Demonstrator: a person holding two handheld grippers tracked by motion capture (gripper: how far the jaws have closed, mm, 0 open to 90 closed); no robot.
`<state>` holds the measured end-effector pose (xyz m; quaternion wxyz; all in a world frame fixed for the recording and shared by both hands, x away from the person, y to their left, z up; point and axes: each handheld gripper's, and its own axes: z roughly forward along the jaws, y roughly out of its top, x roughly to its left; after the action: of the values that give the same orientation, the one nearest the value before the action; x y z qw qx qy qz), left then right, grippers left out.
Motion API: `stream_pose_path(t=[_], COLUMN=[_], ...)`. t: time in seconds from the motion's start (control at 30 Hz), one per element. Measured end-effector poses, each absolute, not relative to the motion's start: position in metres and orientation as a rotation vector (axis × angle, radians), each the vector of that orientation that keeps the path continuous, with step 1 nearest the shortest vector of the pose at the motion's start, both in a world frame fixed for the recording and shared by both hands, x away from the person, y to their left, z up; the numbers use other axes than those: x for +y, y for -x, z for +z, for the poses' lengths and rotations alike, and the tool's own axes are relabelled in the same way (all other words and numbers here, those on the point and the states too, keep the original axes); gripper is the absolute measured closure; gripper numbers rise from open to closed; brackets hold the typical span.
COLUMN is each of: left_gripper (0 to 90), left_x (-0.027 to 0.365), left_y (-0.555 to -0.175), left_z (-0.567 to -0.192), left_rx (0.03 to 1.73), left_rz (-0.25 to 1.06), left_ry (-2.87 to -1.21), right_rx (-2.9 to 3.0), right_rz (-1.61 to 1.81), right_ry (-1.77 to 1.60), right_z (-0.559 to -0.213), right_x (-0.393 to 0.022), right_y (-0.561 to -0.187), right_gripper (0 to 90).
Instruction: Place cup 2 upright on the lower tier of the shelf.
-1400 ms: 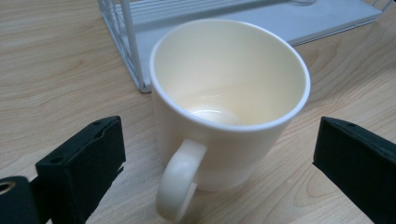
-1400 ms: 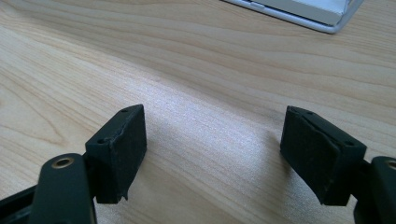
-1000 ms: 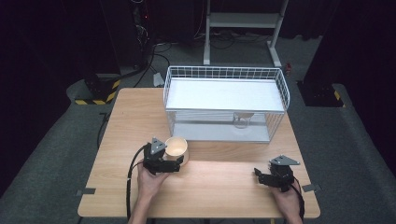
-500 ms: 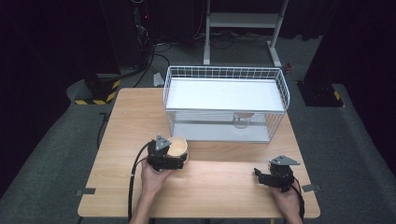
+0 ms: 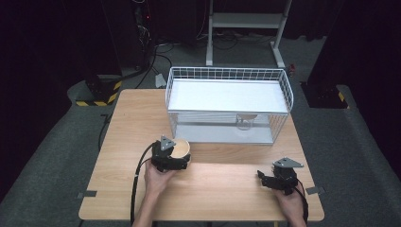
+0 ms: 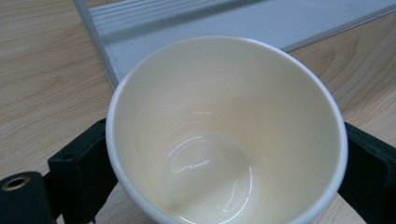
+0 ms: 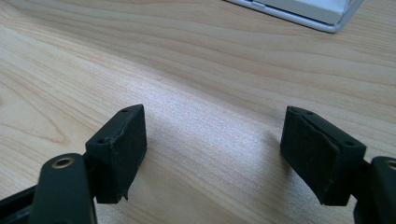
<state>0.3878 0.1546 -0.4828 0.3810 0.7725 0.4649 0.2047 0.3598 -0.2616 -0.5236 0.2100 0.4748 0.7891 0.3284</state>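
A cream paper cup [image 5: 181,147] stands upright on the wooden table [image 5: 222,189], just in front of the white wire rack [image 5: 228,74]. My left gripper [image 5: 178,154] has its jaws on both sides of the cup. In the left gripper view the cup [image 6: 224,130] looks empty, and both black pads [image 6: 81,165] touch its wall. The jaws have just been closing on it. My right gripper [image 5: 265,178] rests low near the table's front right, held in a hand. Its jaws [image 7: 212,154] stand open over bare wood.
The two-level rack takes up the far middle of the table, with a small pale object [image 5: 245,121] on its lower level. Its base edge [image 6: 196,28] lies right behind the cup. Cables and a stand [image 5: 246,21] are on the dark floor beyond.
The left gripper has slid forward, so the cup that stood ahead of it now sits between its jaws. The right gripper has not moved.
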Motion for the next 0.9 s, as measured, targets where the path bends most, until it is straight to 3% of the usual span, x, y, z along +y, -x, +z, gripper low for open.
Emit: stream_pose_path(t=[0.9], left_gripper=[9.4], left_x=[0.151], left_y=[-0.386], left_z=[-0.4842], left_rx=[1.19], left_rz=[0.557], left_ry=[-2.003], right_rx=[2.199], right_rz=[0.917], right_ry=[-1.314], right_z=[-0.5236], right_x=[-0.261], right_y=[-0.3594], right_gripper=[22.9])
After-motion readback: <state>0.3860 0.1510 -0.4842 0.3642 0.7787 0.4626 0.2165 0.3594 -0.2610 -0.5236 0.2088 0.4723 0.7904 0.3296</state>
